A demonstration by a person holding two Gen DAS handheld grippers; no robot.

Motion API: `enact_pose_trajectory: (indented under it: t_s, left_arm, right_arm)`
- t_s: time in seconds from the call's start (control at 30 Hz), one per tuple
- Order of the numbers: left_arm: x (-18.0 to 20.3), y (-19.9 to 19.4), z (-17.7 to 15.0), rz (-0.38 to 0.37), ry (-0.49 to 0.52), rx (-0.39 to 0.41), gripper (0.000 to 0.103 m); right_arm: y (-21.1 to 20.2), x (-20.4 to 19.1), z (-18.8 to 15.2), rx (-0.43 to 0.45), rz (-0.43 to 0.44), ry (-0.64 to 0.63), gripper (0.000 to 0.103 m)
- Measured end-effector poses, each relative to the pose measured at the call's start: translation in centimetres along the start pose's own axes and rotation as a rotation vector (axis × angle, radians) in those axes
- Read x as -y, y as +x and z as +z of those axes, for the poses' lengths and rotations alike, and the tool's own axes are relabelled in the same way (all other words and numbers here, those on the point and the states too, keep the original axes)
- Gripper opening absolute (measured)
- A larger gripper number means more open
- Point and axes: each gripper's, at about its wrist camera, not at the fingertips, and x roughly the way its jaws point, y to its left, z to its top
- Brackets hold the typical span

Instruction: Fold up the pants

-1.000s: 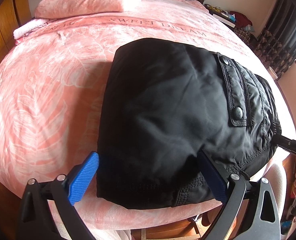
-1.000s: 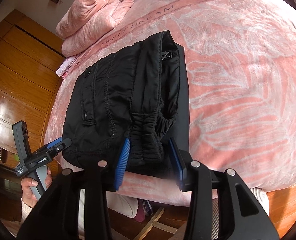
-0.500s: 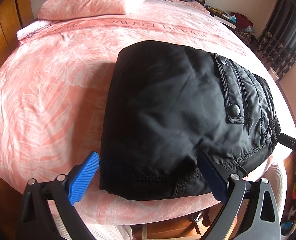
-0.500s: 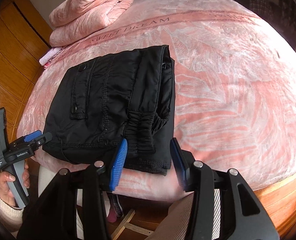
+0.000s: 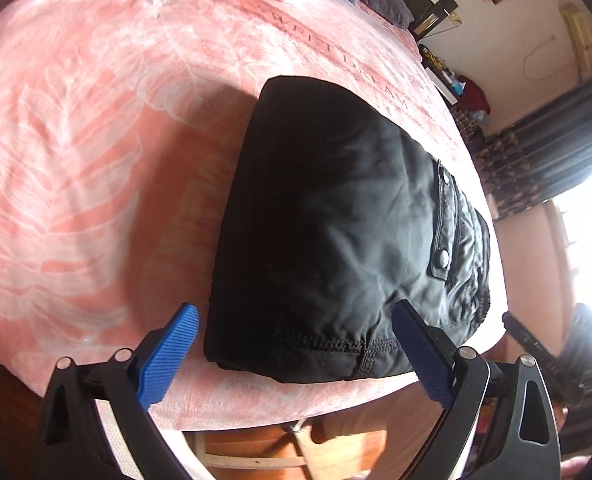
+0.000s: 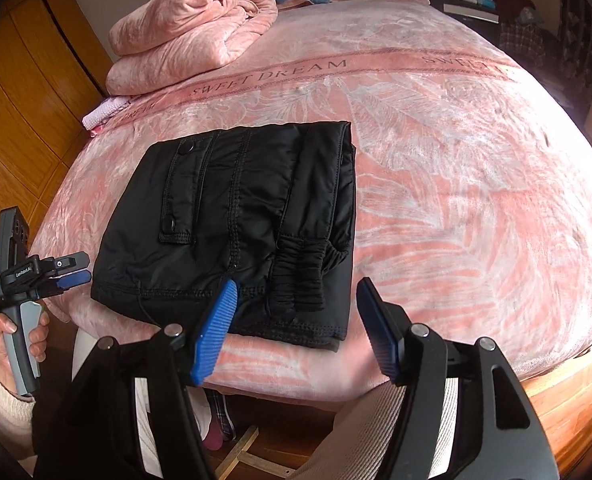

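Black pants (image 6: 236, 216) lie folded in a thick rectangle near the front edge of the pink bed (image 6: 455, 184), snap pocket on top, elastic cuffs (image 6: 301, 272) at the near right. My right gripper (image 6: 296, 285) hovers just in front of the cuffs. Its jaws are opening and the pads touch nothing. My left gripper (image 5: 294, 309) stands wide, its jaws closing slightly, with the pants' (image 5: 335, 220) near hem showing between the fingers but not pressed. In the right wrist view the left gripper (image 6: 62, 272) sits off the pants' near left corner, held by a hand.
A rolled pink quilt (image 6: 192, 28) and small clothes lie at the head of the bed. Wooden wardrobe doors (image 6: 12, 100) stand on the left. A nightstand (image 6: 471, 4) and dark curtains (image 5: 543, 152) are at the far side. The person's legs show below the bed edge.
The right jaws have widened and drawn back and up from the elastic cuffs. The left gripper has shifted along the bed edge and rolled, so its view tilts.
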Motion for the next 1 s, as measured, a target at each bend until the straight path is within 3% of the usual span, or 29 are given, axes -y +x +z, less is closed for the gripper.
enact_pose_trajectory:
  t_s: [0.1, 0.23, 0.33, 0.43, 0.57, 0.8, 0.9, 1.0]
  left_arm:
    - [-2.1, 1.2, 0.8, -0.077, -0.085, -0.054, 0.083]
    - [-2.9, 3.2, 0.9, -0.101, -0.087, -0.104, 0.085]
    - [-3.7, 4.7, 1.0, -0.159, -0.145, -0.134, 0.09]
    - [-3.7, 5.6, 1.0, -0.175, -0.156, -0.133, 0.09]
    - [-2.7, 5.6, 1.0, -0.121, -0.144, -0.134, 0.088]
    - [0.9, 4.0, 0.9, 0.017, -0.058, -0.077, 0.072]
    - [2.6, 3.8, 1.2, 0.085, 0.003, -0.055, 0.072]
    - [2.9, 4.1, 2.0, 0.097, 0.021, -0.068, 0.072]
  right_arm:
    - [0.3, 0.2, 0.0, -0.009, -0.006, 0.008, 0.063]
    - [0.6, 0.4, 0.0, -0.015, -0.01, 0.014, 0.063]
    - [0.7, 0.4, -0.1, -0.02, -0.015, 0.008, 0.063]
    - [0.9, 0.5, 0.0, -0.022, -0.017, 0.005, 0.063]
    - [1.1, 0.7, 0.0, -0.027, -0.02, 0.011, 0.063]
    - [1.4, 0.9, 0.1, -0.03, -0.018, 0.019, 0.063]
    - [1.4, 1.3, 0.3, -0.027, -0.01, 0.028, 0.063]
    - [1.5, 2.0, 0.9, -0.031, 0.023, 0.05, 0.063]
